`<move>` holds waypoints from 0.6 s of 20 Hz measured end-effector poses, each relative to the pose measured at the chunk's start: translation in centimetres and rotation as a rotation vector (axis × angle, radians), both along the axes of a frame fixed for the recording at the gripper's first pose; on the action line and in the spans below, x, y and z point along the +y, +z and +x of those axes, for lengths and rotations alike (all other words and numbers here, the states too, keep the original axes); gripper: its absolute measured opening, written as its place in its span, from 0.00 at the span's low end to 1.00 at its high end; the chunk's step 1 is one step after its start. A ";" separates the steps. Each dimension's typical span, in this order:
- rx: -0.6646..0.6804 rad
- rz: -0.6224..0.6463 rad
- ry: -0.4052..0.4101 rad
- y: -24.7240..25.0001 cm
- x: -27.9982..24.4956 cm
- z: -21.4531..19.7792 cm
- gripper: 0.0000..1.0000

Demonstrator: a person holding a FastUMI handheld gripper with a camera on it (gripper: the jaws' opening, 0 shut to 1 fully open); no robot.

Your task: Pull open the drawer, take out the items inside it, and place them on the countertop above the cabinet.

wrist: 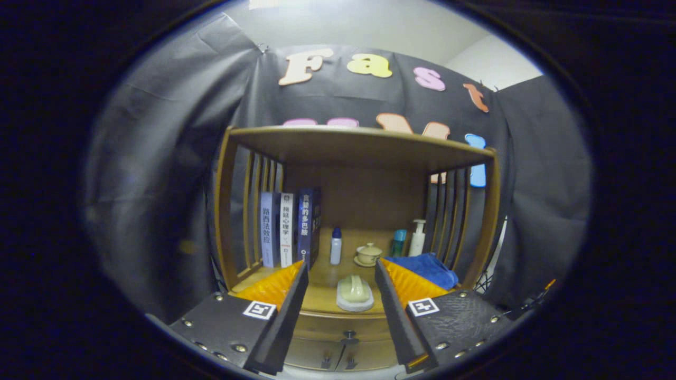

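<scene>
Your fingers (296, 295) cut off both near corners of the countertop (322, 301), and the blue cloth (430, 268) sits partly behind the right one. Your gripper (340, 277) is spread wide, holding nothing. The drawer (346, 328) sits shut below, one knob (349, 334). Three books (288, 228) stand left, three bottles (336, 246) far back.

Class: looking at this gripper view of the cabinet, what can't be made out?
- Drawer contents: front shut, hiding them.
- Lower doors: cut off by the open gripper and the view's edge.
- Teal bottle: partly hidden by the blue cloth.
</scene>
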State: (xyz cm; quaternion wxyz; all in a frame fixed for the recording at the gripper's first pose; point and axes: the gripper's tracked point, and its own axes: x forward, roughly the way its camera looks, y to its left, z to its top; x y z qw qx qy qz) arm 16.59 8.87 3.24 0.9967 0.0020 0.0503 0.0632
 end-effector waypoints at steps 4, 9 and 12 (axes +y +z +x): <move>-0.011 0.013 -0.027 0.5 -2.3 -4.3 0.76; -0.023 -0.016 0.015 0.3 -3.6 -8.8 0.76; -0.054 -0.012 0.037 0.5 -4.6 -10.6 0.75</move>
